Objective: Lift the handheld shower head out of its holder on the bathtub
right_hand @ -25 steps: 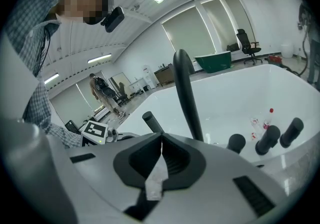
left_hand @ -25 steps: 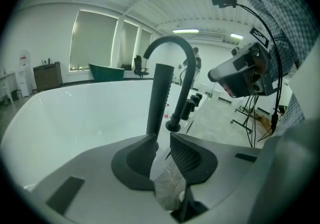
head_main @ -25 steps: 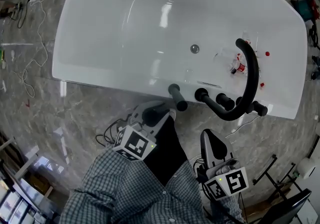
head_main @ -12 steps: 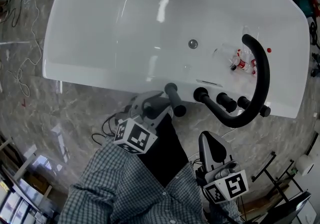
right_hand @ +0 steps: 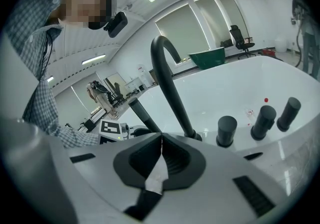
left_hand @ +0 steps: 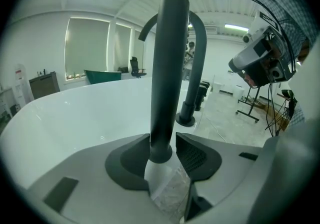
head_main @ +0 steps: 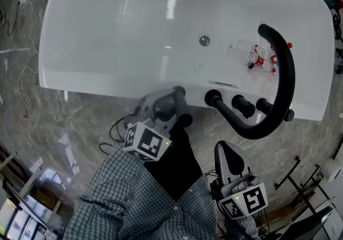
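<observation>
The handheld shower head point(head_main: 181, 106) is a black rod that stands upright in its holder on the near rim of the white bathtub point(head_main: 107, 46). My left gripper point(head_main: 167, 109) reaches it from the floor side. In the left gripper view the rod point(left_hand: 167, 68) rises between the jaws of my left gripper point(left_hand: 162, 150); they stand wide open, with a gap on the right side. My right gripper point(head_main: 225, 150) hangs lower and nearer to me, apart from the tub, shut on nothing point(right_hand: 161, 140).
A black arched faucet spout point(head_main: 284, 89) and two black knobs point(head_main: 241, 106) stand on the rim to the right of the shower head. Small bottles point(head_main: 260, 62) lie in the tub near the drain point(head_main: 204, 40). Cables trail on the marble floor point(head_main: 21, 89).
My left gripper has moved forward and down to the shower head, and its jaws have opened around the rod. My right gripper has sunk a little.
</observation>
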`<state>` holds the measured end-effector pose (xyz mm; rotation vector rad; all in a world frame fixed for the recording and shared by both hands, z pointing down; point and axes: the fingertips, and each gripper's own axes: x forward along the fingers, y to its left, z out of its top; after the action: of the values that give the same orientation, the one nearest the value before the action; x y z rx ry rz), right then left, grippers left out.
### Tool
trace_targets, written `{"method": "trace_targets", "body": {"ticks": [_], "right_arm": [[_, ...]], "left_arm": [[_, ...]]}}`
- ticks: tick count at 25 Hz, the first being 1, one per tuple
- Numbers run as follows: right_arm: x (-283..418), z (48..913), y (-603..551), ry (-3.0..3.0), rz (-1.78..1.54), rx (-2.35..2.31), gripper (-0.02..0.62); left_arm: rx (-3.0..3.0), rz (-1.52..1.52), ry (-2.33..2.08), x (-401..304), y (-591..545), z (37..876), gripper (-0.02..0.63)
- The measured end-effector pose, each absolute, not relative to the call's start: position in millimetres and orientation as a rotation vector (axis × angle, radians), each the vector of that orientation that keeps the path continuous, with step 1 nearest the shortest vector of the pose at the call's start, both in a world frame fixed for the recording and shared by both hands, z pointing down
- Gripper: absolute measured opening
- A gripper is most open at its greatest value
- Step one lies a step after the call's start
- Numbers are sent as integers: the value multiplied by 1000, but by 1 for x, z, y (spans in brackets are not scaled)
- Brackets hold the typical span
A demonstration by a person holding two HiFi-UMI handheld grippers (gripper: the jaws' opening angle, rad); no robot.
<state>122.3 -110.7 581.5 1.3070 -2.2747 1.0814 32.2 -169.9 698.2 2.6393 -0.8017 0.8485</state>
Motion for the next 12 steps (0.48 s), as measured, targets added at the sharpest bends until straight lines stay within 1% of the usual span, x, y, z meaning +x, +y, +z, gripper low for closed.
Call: {"method": "trace_targets", "body": {"ticks": [12], "right_arm": [[134,592,-102,-2253,1127,1356,18]], "left_arm": [[2659,799,-870,49,-190,701,135]]}}
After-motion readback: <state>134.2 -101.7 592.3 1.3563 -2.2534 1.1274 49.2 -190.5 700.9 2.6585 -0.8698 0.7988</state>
